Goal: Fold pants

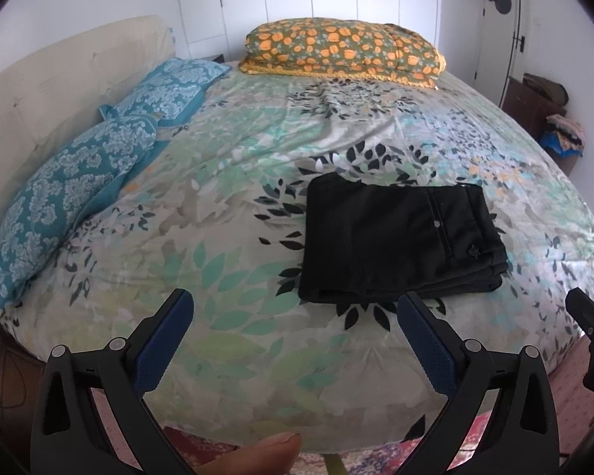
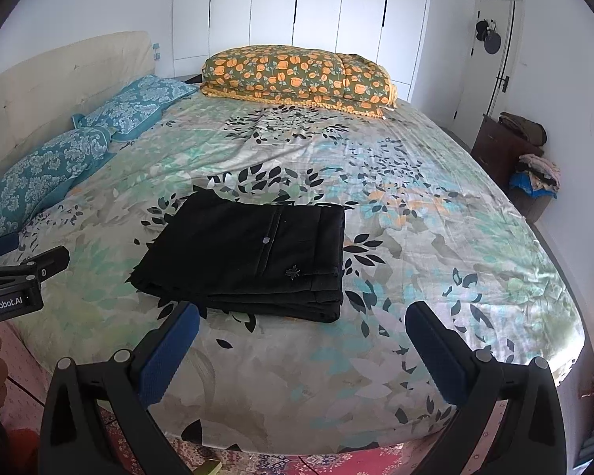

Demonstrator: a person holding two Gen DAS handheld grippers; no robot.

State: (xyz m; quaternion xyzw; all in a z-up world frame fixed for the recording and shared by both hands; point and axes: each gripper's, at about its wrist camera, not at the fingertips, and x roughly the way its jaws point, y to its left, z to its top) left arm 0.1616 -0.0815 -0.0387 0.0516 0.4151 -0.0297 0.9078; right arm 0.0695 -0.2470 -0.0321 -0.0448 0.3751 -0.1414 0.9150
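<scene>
The black pants [image 1: 400, 237] lie folded into a compact stack on the leaf-print bed cover [image 1: 225, 206], waistband and back pocket button up; they also show in the right wrist view [image 2: 249, 257]. My left gripper [image 1: 295, 308] is open and empty, held over the bed's near edge, just short and left of the pants. My right gripper [image 2: 303, 316] is open and empty, its jaws wide apart just in front of the stack's near edge. Part of the right gripper shows at the left view's right edge [image 1: 590, 340], and the left gripper at the right view's left edge [image 2: 19, 277].
Two teal patterned pillows [image 1: 71, 194] lie along the cream headboard [image 1: 47, 79] at left. An orange floral folded quilt [image 1: 344, 51] sits at the bed's far side. A dark cabinet with piled clothes [image 2: 511, 146] stands by the right wall. A patterned rug [image 2: 336, 463] lies below.
</scene>
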